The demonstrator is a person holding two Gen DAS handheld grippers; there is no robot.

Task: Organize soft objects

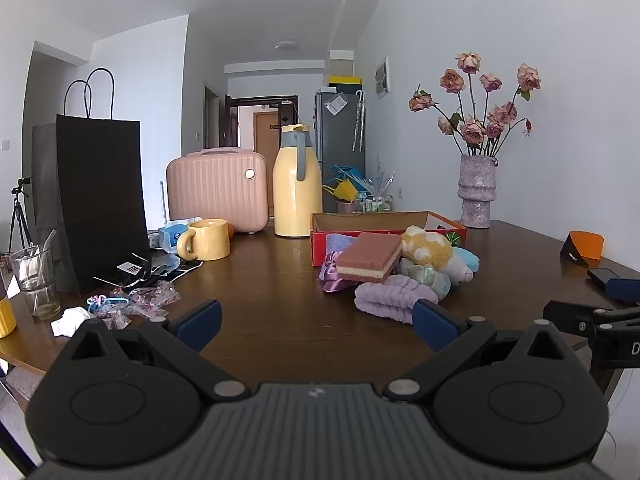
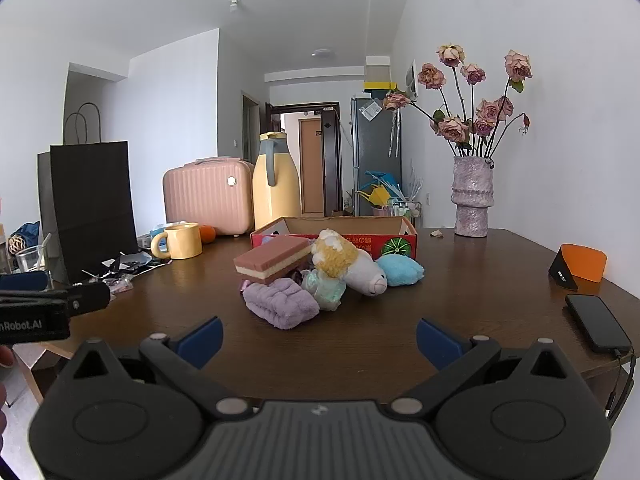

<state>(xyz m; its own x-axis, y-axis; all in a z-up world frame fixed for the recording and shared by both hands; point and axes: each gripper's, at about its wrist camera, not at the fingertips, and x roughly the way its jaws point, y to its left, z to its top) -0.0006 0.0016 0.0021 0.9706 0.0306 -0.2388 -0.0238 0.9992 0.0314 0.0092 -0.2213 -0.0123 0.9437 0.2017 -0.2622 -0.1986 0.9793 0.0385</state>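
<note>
Soft objects lie heaped on the worktop (image 2: 500, 264) straight ahead of my right hand-held gripper (image 2: 319, 340) and ahead and to the right of my left hand-held gripper (image 1: 316, 322). Nearest my fingers is a lavender towel roll (image 2: 282, 306); a brown-and-cream sponge block (image 2: 272, 264) rests tilted on the heap behind it, with a purple scrunchie (image 1: 334, 278) to its left. A white plush with yellow wool (image 2: 352, 266) lies to the right of the sponge, a mint-green soft piece (image 2: 326, 286) against its front, and a blue plush piece (image 2: 400, 270) beyond it. Just behind the heap stands a red cardboard box (image 2: 394, 240), open on top. Both my hand-held grippers are spread wide, holding nothing, short of the heap and not touching it. Farther off to the left stands a yellow mug (image 2: 180, 241).
</note>
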